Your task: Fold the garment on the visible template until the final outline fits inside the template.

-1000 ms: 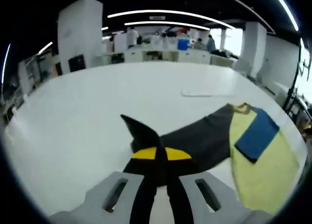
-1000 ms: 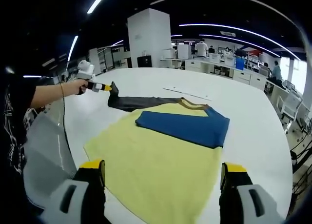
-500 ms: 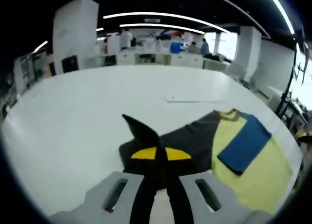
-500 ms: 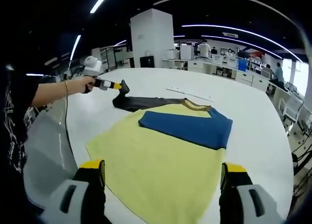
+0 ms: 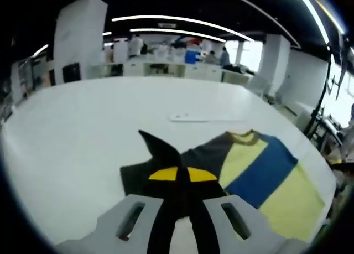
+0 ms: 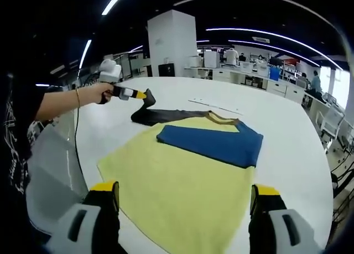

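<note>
Yellow garment lying flat on white table, blue sleeve folded over (dark sleeve lifted). Left gripper pinching dark sleeve; right gripper standing wide, holding nothing.

A large white table fills an open-plan hall under a dark ceiling with long light strips, a white square pillar at 12 o'clock, and bright windows at 2 o'clock.
</note>
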The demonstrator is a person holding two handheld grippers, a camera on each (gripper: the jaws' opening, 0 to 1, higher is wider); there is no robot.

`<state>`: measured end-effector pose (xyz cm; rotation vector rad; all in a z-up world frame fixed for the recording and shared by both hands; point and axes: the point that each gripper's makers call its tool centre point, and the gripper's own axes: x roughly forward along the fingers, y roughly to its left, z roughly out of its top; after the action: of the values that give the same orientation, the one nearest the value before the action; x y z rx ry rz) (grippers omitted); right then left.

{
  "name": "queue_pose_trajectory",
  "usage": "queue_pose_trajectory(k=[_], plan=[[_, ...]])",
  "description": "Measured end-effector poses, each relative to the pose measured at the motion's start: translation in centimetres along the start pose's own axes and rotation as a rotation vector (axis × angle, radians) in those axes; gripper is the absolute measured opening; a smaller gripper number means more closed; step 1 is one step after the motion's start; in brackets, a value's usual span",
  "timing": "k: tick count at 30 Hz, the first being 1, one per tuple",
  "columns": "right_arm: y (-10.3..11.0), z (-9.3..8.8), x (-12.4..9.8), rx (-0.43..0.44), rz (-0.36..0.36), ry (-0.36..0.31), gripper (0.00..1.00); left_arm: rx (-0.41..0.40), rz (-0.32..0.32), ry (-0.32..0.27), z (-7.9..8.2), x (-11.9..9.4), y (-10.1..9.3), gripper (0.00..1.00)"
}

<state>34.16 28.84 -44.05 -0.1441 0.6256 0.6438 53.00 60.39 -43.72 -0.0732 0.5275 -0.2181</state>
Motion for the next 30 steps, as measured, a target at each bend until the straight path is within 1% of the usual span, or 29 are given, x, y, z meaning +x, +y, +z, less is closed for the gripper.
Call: queue_pose_trajectory(k=[13, 16, 30], plan=[[0.2, -0.3, 0.2, -0.004, 0.009, 0.012, 1.00, -0.006, -0.059, -0.015, 1.2, 1.2, -3.6, 0.01], [0.2, -0.5, 0.2, -0.005, 0.009, 0.014, 1.00, -0.008, -0.074, -0.017, 1.4, 1.8, -4.3, 0.01], [-0.1, -1.2, 0.2, 0.009, 0.005, 0.026, 1.00, -0.003, -0.130, -0.009, 1.6, 3.3, -7.9, 0.01]])
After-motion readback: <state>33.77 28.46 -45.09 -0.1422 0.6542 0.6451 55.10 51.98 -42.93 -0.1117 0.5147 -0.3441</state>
